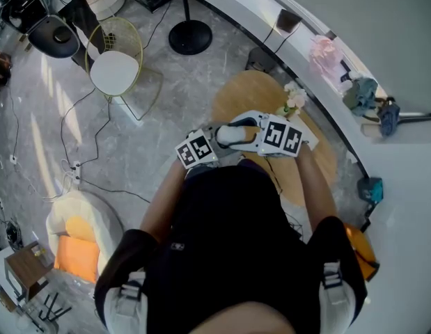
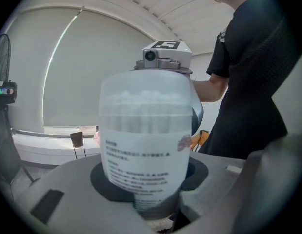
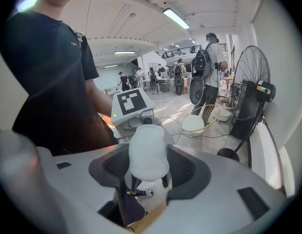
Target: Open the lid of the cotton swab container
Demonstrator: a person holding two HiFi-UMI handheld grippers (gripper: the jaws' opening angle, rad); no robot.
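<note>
Grey marbled flooring [image 1: 131, 145] surrounds a round wooden table [image 1: 246, 96], and we stand at its near edge with both grippers raised together over that edge. We hold the cotton swab container [image 2: 143, 140] in the left gripper [image 2: 151, 194]. Its jaws are set at a medium width and closed against the lower body of the container, with the printed label facing that gripper's camera. The container is translucent, and white swab tips show as a band in its upper part. We hold the right gripper [image 3: 148, 179] facing the left one, marker cube to marker cube. Its jaws stand fairly wide, and their dark pads bear on both sides of the lid [image 3: 148, 152], the white rounded end of the container. A white chair [image 1: 116, 69] and a black floor stand [image 1: 191, 37] are well apart from the table.
</note>
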